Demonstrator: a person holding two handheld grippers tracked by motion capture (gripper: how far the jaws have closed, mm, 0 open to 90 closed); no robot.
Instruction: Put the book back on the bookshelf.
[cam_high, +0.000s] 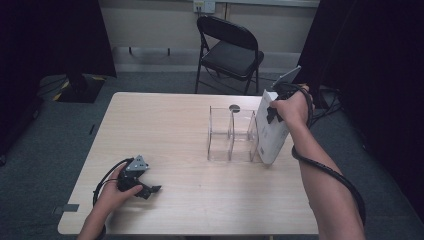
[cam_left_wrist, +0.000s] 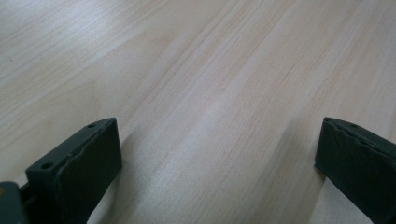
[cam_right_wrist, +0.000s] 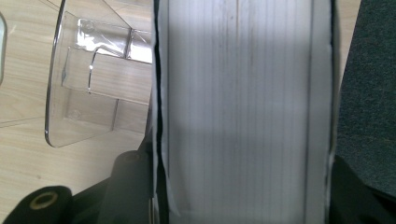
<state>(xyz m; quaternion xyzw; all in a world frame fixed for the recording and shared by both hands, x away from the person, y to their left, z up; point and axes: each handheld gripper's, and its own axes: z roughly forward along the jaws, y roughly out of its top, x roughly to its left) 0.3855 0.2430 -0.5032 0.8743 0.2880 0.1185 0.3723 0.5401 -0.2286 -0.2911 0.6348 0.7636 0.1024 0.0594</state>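
Resting near the front edge of the wooden table (cam_high: 190, 200), the left gripper (cam_high: 150, 190) just lies there under the person's left hand (cam_high: 112, 192), jaws spread wide with nothing but bare wood between them in the left gripper view. My guess is it's parked out of the way because this step only needs one hand.

Further back and over on the right, the right gripper (cam_high: 272, 114) is clamped on a thick white book (cam_high: 272, 132). In the right gripper view the page block (cam_right_wrist: 240, 112) spans the whole gap between the two black jaws, covers on either side, so the grip squeezes the book shut across its thickness. That seems deliberate: held like that it can't flop open, and it stands on its lower edge, tilted a bit.

The book sits right at the right end of the clear acrylic rack (cam_high: 232, 135), touching or nearly touching the last divider; can't tell which. Looks to me like it's being slotted in upright, or lined up for it.

As for the book itself: white cover, pale grey-white page edges with faint streaks, pretty chunky, no title readable from here.

Past the table there's a black folding chair (cam_high: 230, 50) by the wall.
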